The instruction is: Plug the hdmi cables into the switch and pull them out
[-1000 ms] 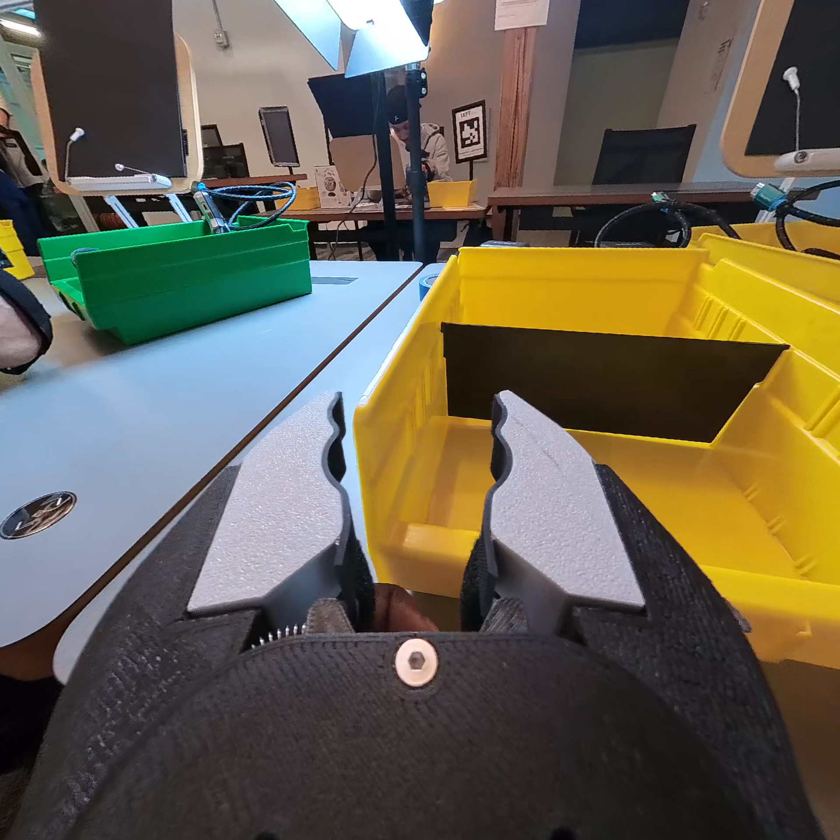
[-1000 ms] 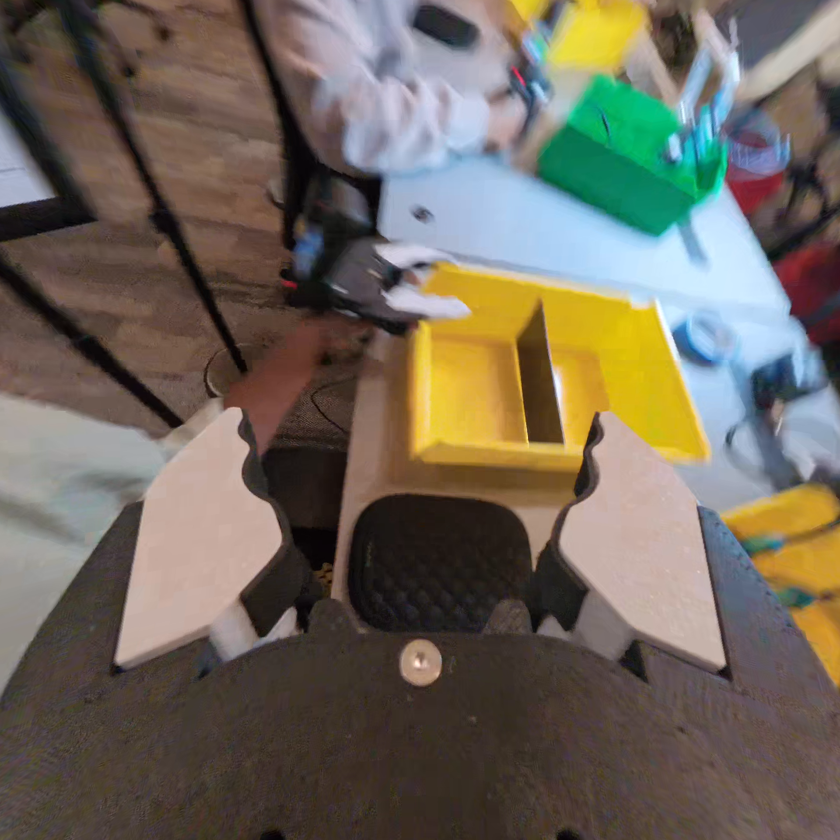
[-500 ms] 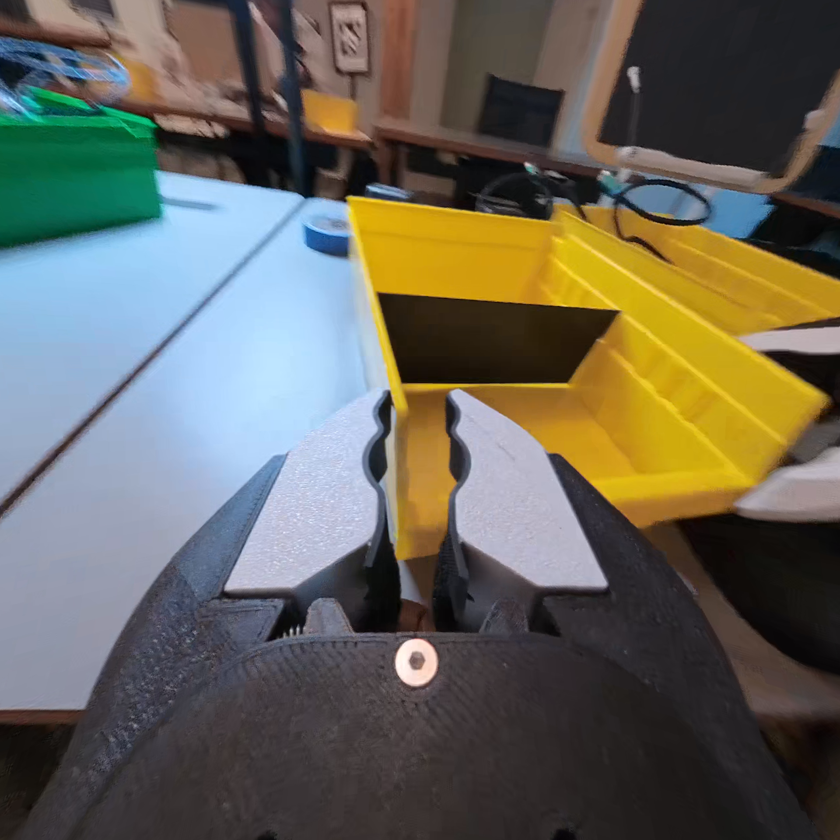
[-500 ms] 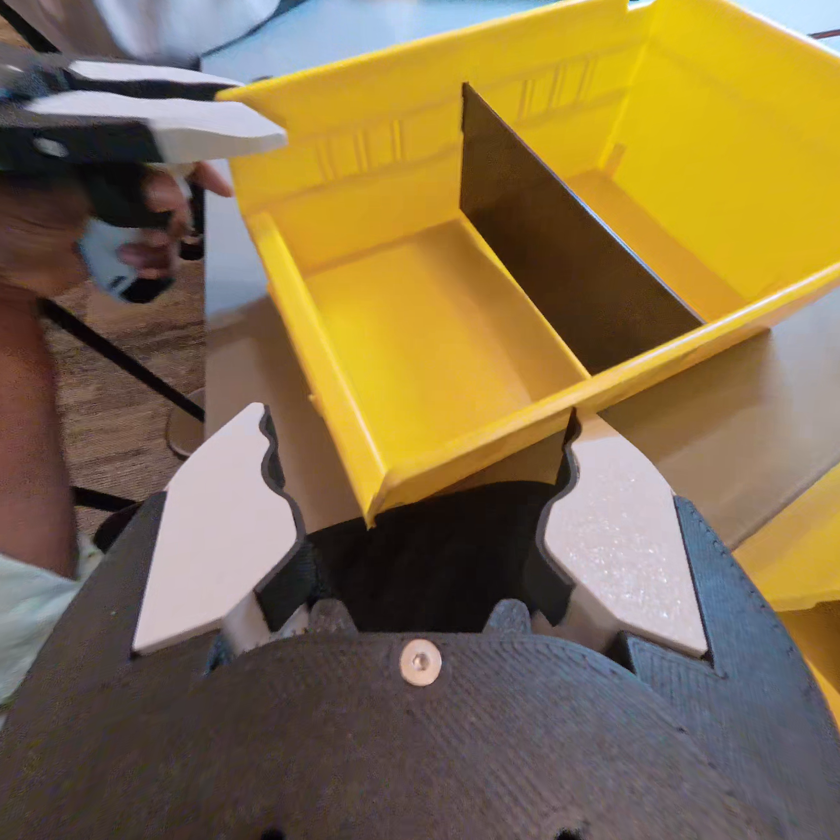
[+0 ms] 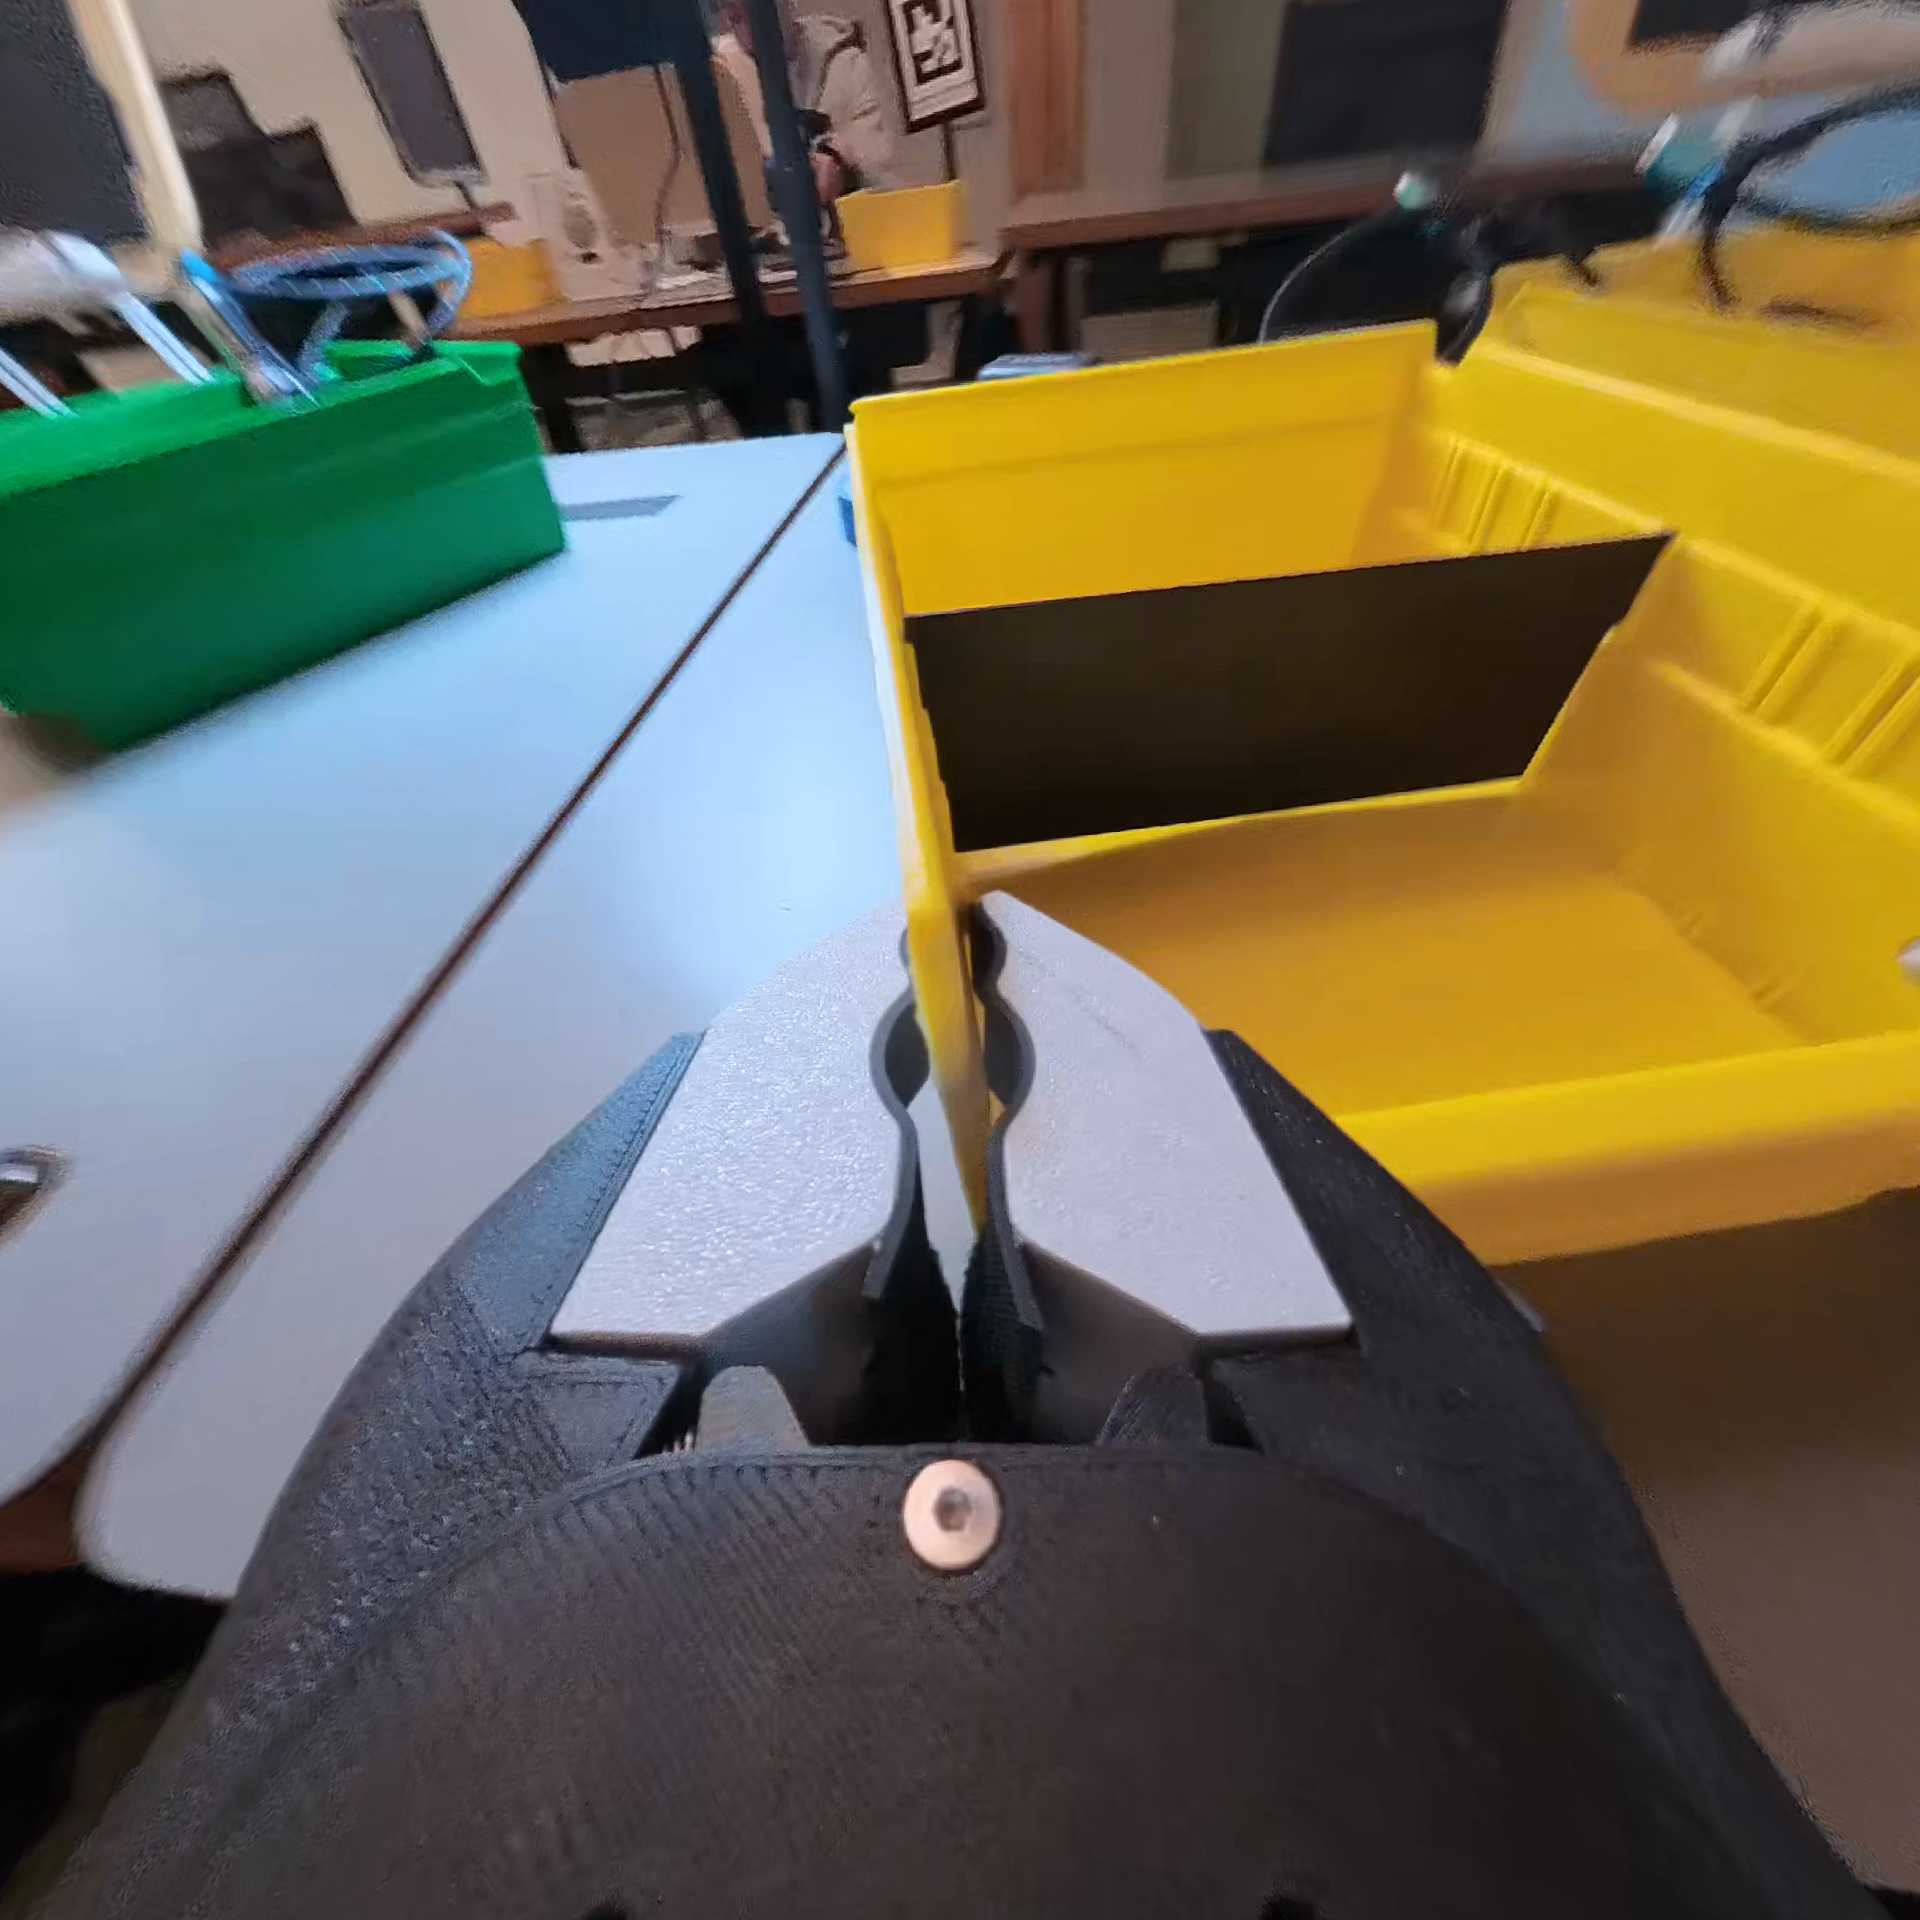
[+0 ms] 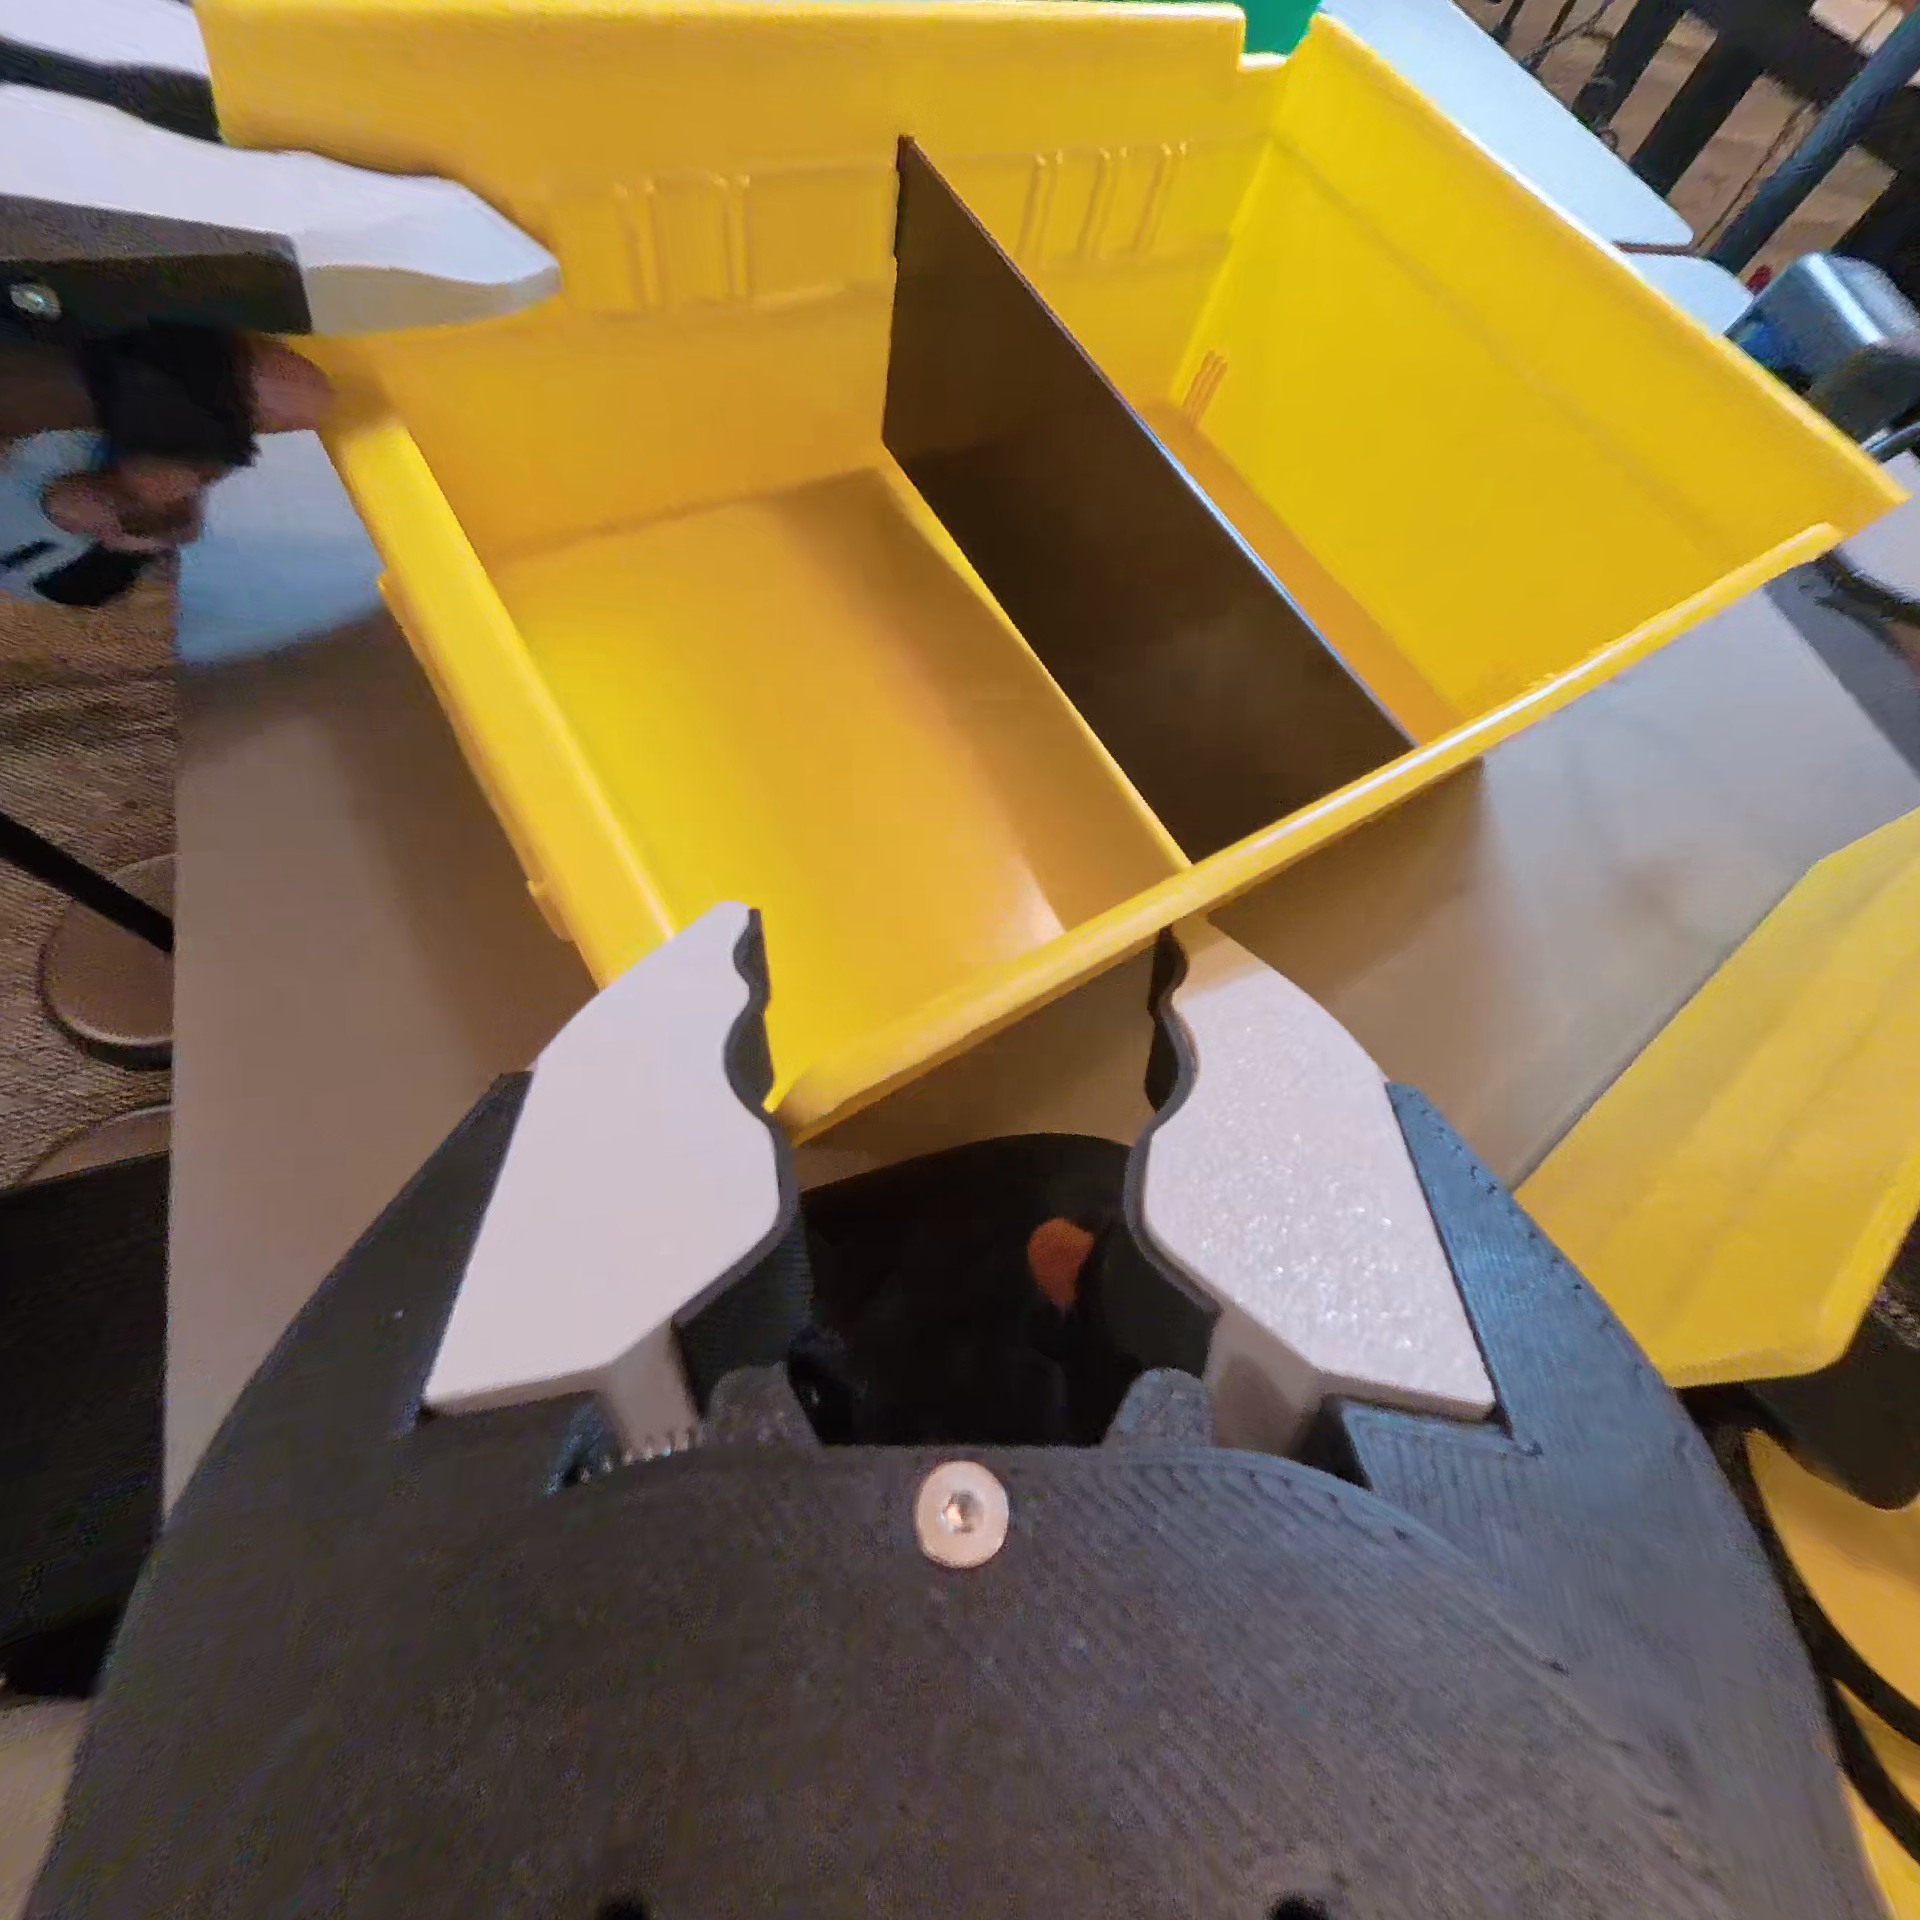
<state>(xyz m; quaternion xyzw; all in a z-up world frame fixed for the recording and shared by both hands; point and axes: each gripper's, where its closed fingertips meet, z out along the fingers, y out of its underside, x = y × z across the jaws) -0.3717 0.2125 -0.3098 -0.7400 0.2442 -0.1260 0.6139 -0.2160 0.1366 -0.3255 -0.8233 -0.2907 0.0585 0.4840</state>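
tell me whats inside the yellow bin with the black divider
Nothing: the yellow bin has both compartments bare on either side of the black divider. No cables or switch in it. No part of its floor is covered.

This is looking like a shared workshop or lab room. Long grey tables (image 5: 416, 831) are standing edge to edge, carrying plastic parts bins: a green bin (image 5: 260, 551) with a coil of cable (image 5: 353, 275) sitting on it, and a yellow bin (image 5: 1143, 468) split by a black divider (image 5: 1247, 696). More yellow bins (image 5: 1714, 353) are lying nearby. Farther back, wooden desks (image 5: 727, 296), a monitor (image 5: 410, 88) and a black stand pole (image 5: 790, 208) are showing, and a person (image 5: 842, 73) is sitting at a desk.
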